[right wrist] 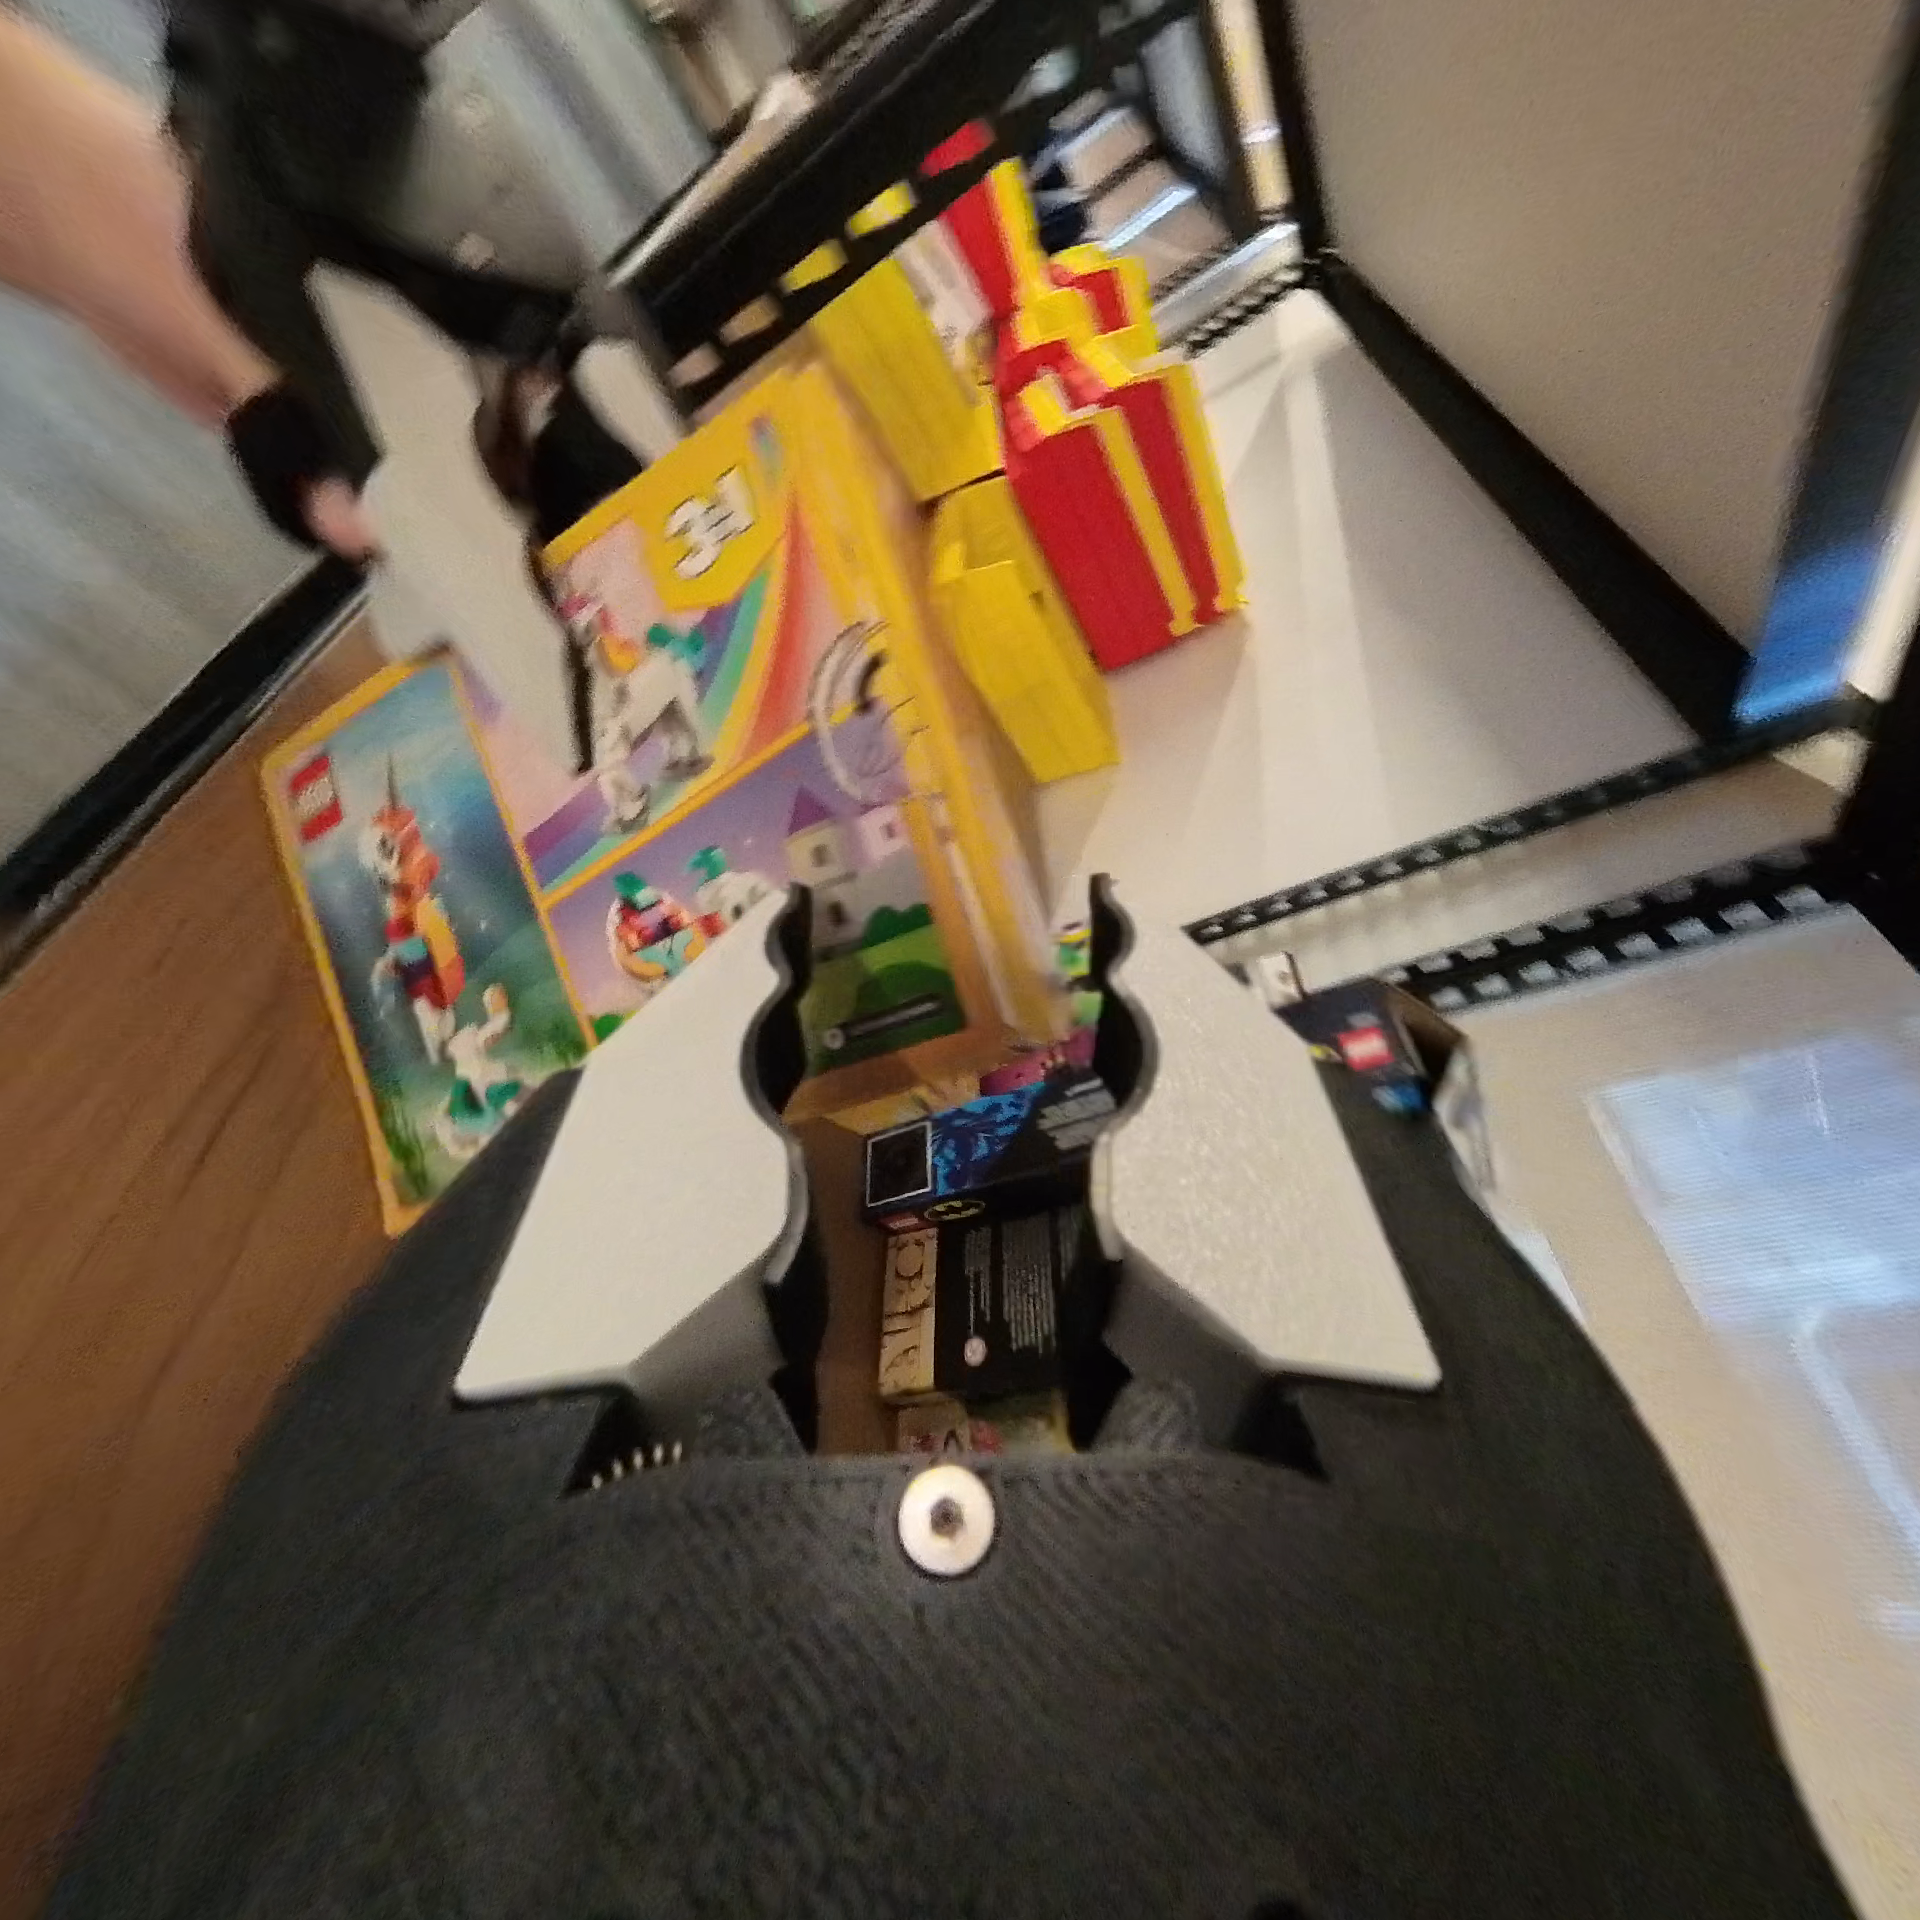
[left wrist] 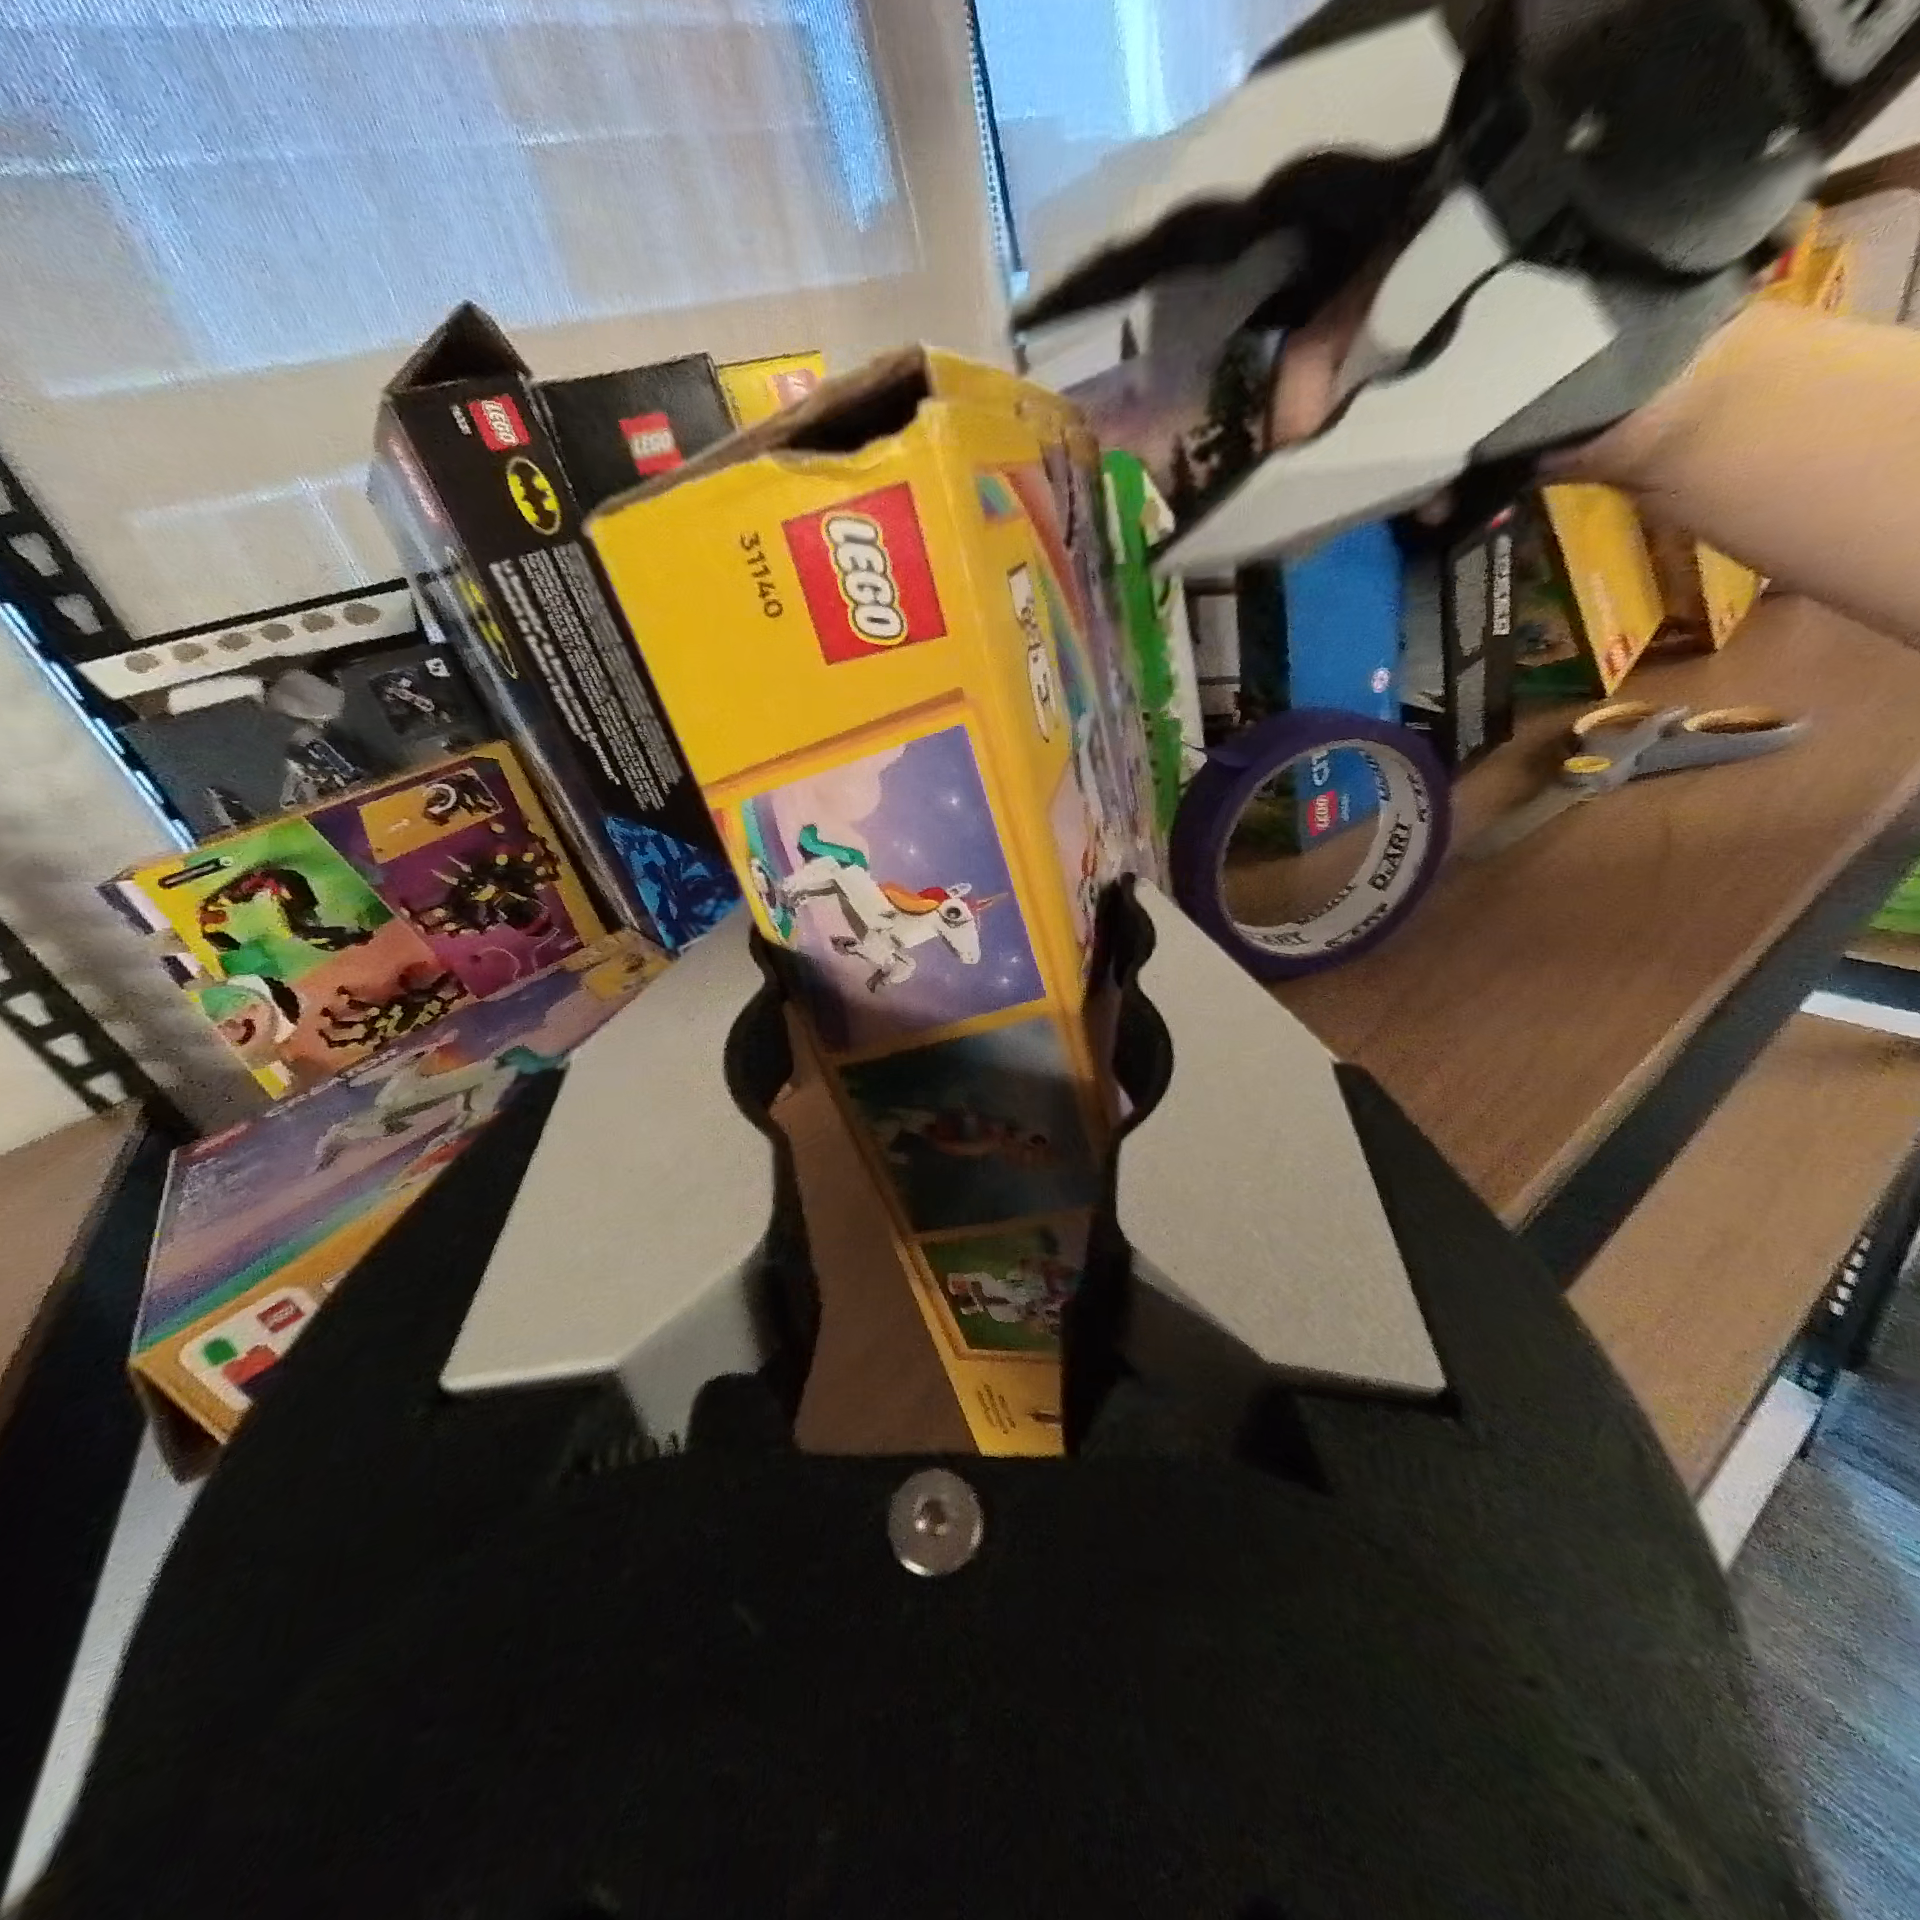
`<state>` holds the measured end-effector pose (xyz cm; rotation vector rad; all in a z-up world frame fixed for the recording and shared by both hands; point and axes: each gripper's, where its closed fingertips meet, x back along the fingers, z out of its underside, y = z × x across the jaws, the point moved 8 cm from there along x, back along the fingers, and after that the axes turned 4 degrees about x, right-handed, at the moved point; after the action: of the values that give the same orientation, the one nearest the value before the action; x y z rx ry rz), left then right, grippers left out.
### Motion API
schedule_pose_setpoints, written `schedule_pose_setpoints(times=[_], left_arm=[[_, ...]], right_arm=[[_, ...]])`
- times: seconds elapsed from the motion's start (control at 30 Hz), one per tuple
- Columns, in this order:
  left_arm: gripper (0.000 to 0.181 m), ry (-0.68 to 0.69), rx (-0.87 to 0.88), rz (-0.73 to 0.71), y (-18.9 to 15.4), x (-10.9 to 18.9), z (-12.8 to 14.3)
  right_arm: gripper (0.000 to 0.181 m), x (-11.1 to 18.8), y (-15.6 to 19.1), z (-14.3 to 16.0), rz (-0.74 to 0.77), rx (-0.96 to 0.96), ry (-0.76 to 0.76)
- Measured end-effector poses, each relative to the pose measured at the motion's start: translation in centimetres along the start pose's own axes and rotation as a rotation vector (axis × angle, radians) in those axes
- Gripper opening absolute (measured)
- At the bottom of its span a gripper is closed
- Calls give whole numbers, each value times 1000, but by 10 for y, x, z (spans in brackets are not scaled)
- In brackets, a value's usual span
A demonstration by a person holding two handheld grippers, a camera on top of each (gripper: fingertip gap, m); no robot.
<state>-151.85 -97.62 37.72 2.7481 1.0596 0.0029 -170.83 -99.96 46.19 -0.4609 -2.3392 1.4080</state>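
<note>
My left gripper point(left wrist: 945, 920) is shut on a yellow toy box with a unicorn picture point(left wrist: 862, 665), which stands upright between its fingers with its torn top end open. The same box point(right wrist: 727, 665) shows in the right wrist view, with the left gripper point(right wrist: 499, 488) on its far side. My right gripper point(right wrist: 948, 904) is open and empty. In the left wrist view it point(left wrist: 1091, 436) hovers above and to the right of the box's top. A black toy box with a bat emblem point(left wrist: 520, 582) stands just behind; it also shows below my right fingers point(right wrist: 997, 1195).
A flat toy box point(left wrist: 312, 1195) and a green-and-purple one point(left wrist: 343, 904) lie at the left. A purple tape roll point(left wrist: 1320, 842) and scissors point(left wrist: 1662, 748) rest on the wooden shelf point(left wrist: 1507, 987). A red-and-yellow brick model point(right wrist: 1112, 499) stands beyond. Black rack posts frame the shelf.
</note>
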Motion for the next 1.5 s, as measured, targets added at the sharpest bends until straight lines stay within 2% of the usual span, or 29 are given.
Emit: schedule_pose_setpoints(times=[0.07,0.1,0.17,0.23,0.33,0.4,0.47,0.53,0.63,0.67,0.8,0.9,1.03,1.1,1.2,1.3,1.5], left_arm=[[60,3,-1,-33,1,-2,1],[59,5,-6,-57,3,-3,1],[59,8,-37,-109,7,-5,2],[59,13,-50,-129,13,-6,3],[59,13,-16,-105,21,-8,5],[59,7,-3,-90,24,-7,6],[61,14,-1,-86,24,-6,5],[69,-42,-18,-116,22,-2,-3],[72,-142,-79,-165,17,10,-33],[73,-122,-132,-173,14,12,-45],[76,1,-418,-187,-3,8,-87],[69,116,-493,-95,-11,-2,-102],[61,358,-580,-40,-1,-25,-97],[57,426,-611,-40,1,-30,-92],[49,421,-616,-77,0,-29,-88],[23,431,-597,-139,1,-28,-84],[18,388,-516,-183,-4,-26,-85]], right_arm=[[56,27,-15,-5,121,-204,9],[54,42,-16,-4,118,-357,34],[54,66,1,4,39,-650,134],[58,80,30,19,21,-783,244],[68,86,61,52,119,-748,434],[72,85,74,66,130,-787,489],[68,80,81,74,124,-857,510],[66,76,85,81,134,-850,562],[40,70,89,88,131,-821,605],[27,68,89,88,121,-827,591],[25,64,88,89,132,-861,565],[25,60,87,90,142,-880,540],[24,58,85,91,140,-889,524],[24,59,85,91,137,-905,504],[24,61,86,90,138,-941,456],[24,64,88,86,116,-934,435],[24,71,89,81,87,-905,432]])
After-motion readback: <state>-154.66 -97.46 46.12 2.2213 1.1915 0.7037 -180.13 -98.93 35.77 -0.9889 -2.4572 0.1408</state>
